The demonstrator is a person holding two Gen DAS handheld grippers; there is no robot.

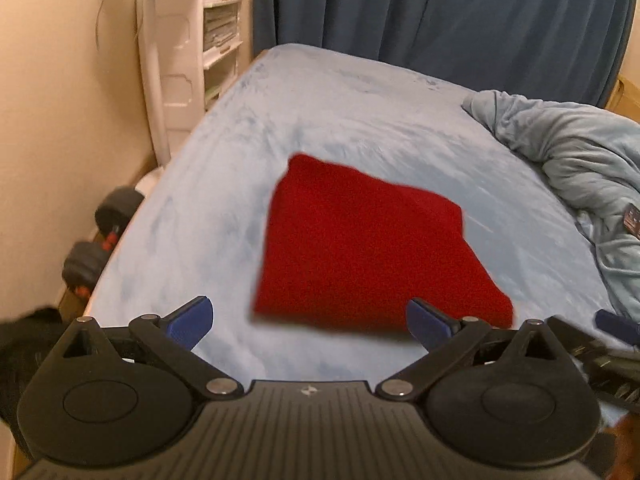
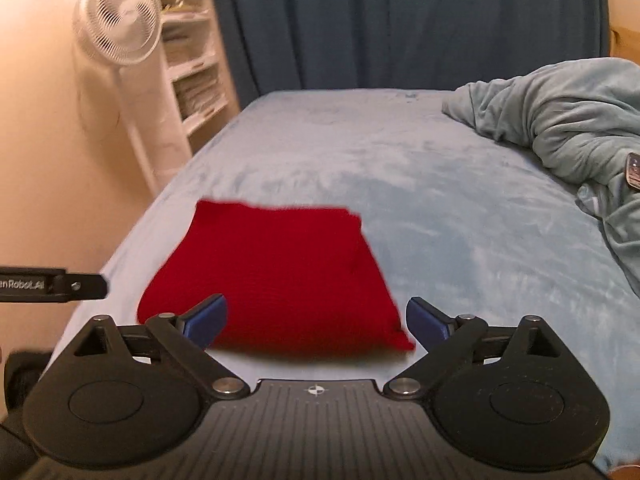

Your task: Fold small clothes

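A red cloth lies folded into a flat, roughly square packet on the light blue bed. It also shows in the right wrist view. My left gripper is open and empty, just short of the cloth's near edge. My right gripper is open and empty, also just before the cloth's near edge, apart from it. The left gripper's side shows at the left edge of the right wrist view. Part of the right gripper shows at the right edge of the left wrist view.
A crumpled light blue blanket lies on the right of the bed. A white fan and white shelves stand to the left. Dumbbells lie on the floor beside the bed. A dark blue curtain hangs behind.
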